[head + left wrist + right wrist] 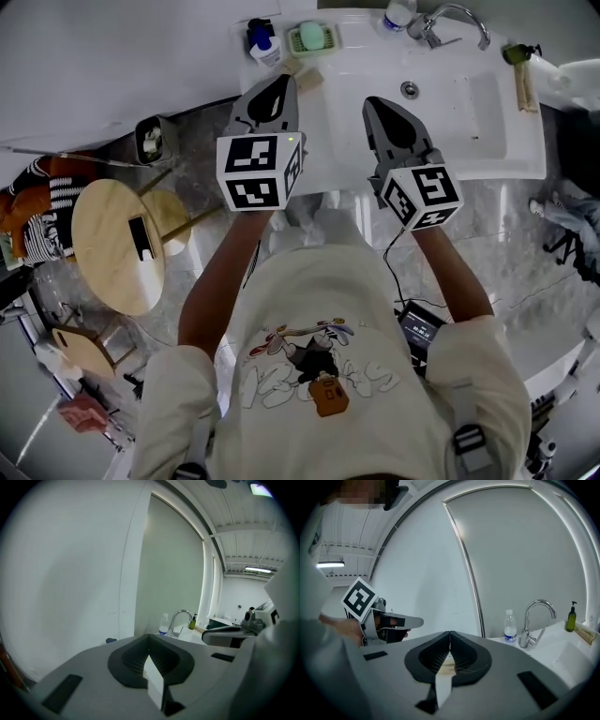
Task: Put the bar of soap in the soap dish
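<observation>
A green soap dish (312,37) with a paler green inside sits at the back left of the white counter. A tan block (308,79), perhaps the bar of soap, lies on the counter just beyond my left gripper (284,80), partly hidden by it. That gripper is shut and empty; in the left gripper view its jaws (149,637) meet at the tip. My right gripper (372,101) hovers over the counter's front edge, also shut with nothing held (450,633). Through its jaw gap a tan patch (447,667) shows.
A blue-capped bottle (263,43) stands left of the dish. A water bottle (510,626), faucet (536,616) and green pump bottle (570,617) line the back of the sink basin (459,103). A round wooden stool (112,246) and small bin (155,139) stand at the left.
</observation>
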A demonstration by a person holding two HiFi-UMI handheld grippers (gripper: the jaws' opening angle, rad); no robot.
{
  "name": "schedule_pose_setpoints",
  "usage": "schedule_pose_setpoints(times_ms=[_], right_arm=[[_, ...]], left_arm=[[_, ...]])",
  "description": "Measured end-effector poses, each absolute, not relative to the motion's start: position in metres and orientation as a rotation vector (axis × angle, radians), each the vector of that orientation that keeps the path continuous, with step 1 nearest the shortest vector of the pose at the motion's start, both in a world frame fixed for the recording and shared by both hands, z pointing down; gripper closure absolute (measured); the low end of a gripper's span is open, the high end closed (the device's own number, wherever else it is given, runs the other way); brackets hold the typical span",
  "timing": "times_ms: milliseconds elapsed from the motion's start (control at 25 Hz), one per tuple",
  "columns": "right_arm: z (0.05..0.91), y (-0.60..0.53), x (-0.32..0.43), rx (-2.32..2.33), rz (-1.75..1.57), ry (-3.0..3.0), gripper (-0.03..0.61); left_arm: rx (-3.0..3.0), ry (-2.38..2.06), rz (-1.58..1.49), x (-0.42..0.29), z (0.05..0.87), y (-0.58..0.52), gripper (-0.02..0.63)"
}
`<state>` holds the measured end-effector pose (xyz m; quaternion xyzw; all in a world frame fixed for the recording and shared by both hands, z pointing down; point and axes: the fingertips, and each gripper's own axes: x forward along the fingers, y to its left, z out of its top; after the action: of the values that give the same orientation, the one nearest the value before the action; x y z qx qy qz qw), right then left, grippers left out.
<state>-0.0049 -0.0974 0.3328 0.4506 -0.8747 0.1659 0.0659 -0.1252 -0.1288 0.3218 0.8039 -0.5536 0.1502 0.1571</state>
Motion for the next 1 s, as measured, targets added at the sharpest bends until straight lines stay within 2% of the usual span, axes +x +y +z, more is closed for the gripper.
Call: schedule_pose_setpoints(times_ms=[440,680,1000], right_arm=[[0.307,-0.081,-0.023,1.264,0.444,-2.67,0.571],[0.286,-0.071,-0.033,1.271,0.405,-2.693,0.571],[0.275,-0.04,-0.025,1.269,0.406,-2.706,0.571]], left_arm=[[2.36,-1.572,0.309,-0.14,0.278,-0.086,0.604],[2.381,-1.572,0.304,-0.162,0.269,-0.072,0.604],[2.403,-1.537,0.28,-0.155,0.267,-0.045,0.604]])
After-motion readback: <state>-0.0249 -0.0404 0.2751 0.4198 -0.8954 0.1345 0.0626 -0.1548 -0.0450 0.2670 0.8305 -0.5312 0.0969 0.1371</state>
